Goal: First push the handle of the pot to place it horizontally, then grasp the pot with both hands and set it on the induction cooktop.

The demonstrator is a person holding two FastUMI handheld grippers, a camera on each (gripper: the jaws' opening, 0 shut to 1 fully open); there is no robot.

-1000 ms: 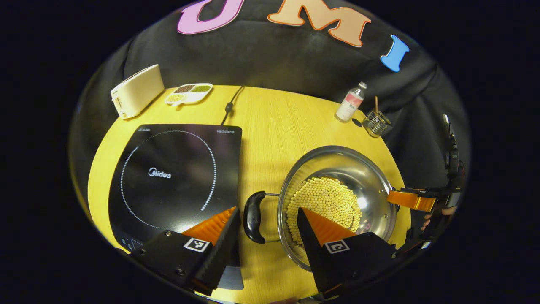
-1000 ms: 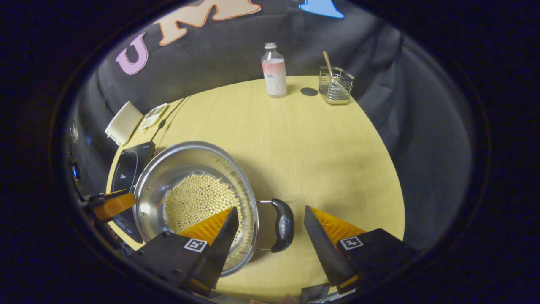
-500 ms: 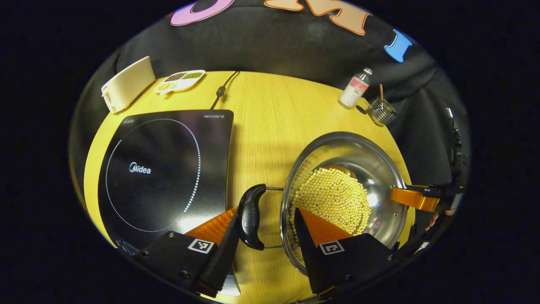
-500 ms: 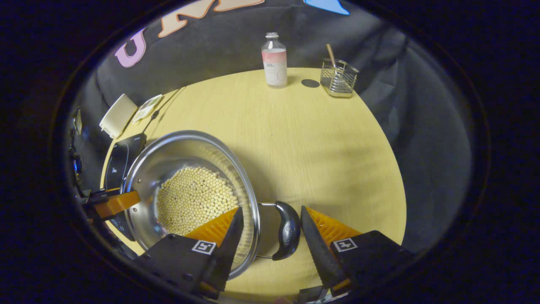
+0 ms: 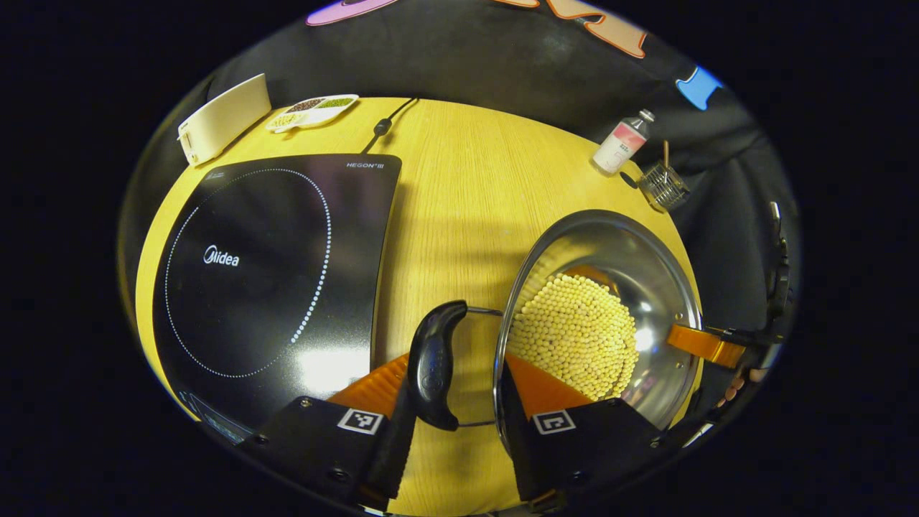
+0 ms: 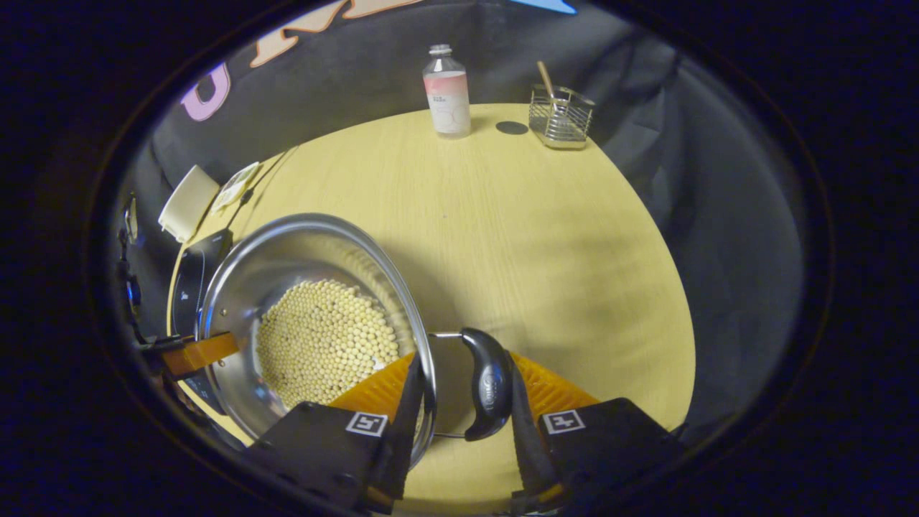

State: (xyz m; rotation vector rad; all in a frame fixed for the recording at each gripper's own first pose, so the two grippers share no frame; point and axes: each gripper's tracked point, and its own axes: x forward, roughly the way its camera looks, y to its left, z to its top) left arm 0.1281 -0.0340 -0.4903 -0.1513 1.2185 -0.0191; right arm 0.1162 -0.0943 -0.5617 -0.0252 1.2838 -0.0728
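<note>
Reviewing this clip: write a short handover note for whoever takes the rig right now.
Left hand-held gripper: fingers straddle the pot's left handle, one touching, clamp unclear.
Right hand-held gripper: same at the right handle.
Pot, holding yellow beads, stands on the table right of the induction cooktop.
Done: both handles lie horizontal.
Left: clamp both handles, lift, set the pot on the cooktop.

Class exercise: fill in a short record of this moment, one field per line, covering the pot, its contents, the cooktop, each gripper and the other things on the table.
pot: steel pot on the yellow table, right of the cooktop
contents: pale round beans
cooktop: black induction cooktop, nothing on it
left gripper: left gripper straddles the pot's rim and the black left handle
right gripper: right gripper straddles the rim and the black right handle
far edge: bottle, wire basket, white toaster, divided dish
</note>
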